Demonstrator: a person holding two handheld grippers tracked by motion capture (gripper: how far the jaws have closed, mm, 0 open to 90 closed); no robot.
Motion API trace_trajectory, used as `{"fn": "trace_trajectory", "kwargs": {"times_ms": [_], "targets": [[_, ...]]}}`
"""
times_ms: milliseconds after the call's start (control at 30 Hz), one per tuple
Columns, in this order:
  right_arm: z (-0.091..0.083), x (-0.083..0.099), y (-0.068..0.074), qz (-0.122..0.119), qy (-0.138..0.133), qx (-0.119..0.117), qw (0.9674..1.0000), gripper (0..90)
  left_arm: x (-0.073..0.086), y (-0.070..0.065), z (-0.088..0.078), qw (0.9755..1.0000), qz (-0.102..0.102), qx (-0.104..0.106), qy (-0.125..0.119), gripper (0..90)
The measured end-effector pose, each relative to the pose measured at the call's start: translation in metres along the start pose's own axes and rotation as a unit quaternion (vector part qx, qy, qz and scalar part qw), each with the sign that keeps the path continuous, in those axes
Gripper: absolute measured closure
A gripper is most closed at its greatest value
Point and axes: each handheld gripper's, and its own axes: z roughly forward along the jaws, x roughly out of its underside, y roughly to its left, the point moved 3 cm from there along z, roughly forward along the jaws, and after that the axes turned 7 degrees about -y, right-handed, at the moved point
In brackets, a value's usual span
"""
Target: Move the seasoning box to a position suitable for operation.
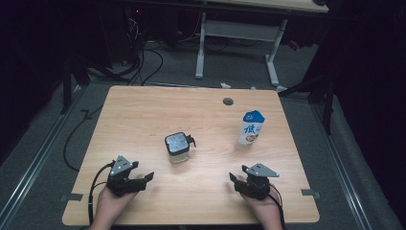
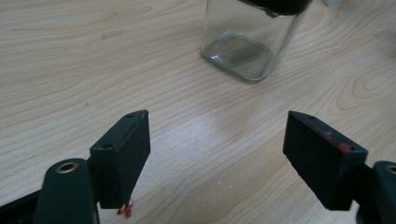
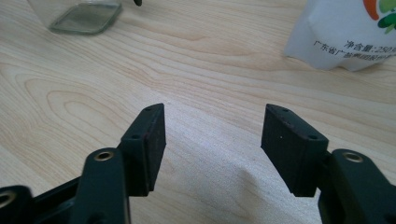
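Observation:
A square clear glass jar (image 1: 178,147) with a black lid stands upright in the middle of the wooden table (image 1: 143,115). A white and blue carton (image 1: 251,127) stands upright to its right. My left gripper (image 1: 147,178) rests low near the front left, open and empty, pointing toward the jar (image 2: 243,39). At the front right my right gripper (image 1: 233,178) is open too, nothing between its jaws. In the right gripper view the carton (image 3: 348,35) sits at the upper right and the jar's base (image 3: 79,14) at the upper left.
A round grommet hole (image 1: 228,101) lies near the table's far edge. Beyond the table stand a white desk frame (image 1: 239,33) and cables on grey floor (image 1: 119,67). Bare wood lies between the grippers and the objects.

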Motion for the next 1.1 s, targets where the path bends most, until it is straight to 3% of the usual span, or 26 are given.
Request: {"fn": "trace_trajectory", "kwargs": {"times_ms": [200,300,500,700,900,1100], "targets": [[-0.004,-0.003,0.0,0.0,-0.008,-0.008,0.9999,45.6,-0.001,0.0,0.001,1.0,-0.005,0.001,-0.001,27.5],[-0.004,-0.002,0.0,-0.002,-0.006,-0.008,0.9999,49.8,-0.003,-0.003,0.003,1.0,0.004,0.004,0.002,30.6],[-0.006,-0.003,-0.002,0.006,-0.013,-0.01,0.9999,53.3,-0.007,-0.009,0.009,0.9998,0.007,-0.02,-0.002,49.2],[-0.007,-0.003,0.0,0.007,-0.018,-0.02,0.9996,55.6,-0.009,-0.009,0.016,0.9988,0.006,-0.048,-0.007,59.2],[-0.006,-0.003,0.004,0.001,-0.007,-0.022,0.9997,57.2,-0.013,-0.013,0.032,0.9983,0.017,-0.055,-0.004,69.4],[-0.006,-0.004,0.006,-0.011,-0.006,-0.024,0.9996,57.1,-0.024,-0.02,0.044,0.9988,0.017,-0.046,0.004,80.9]]}}
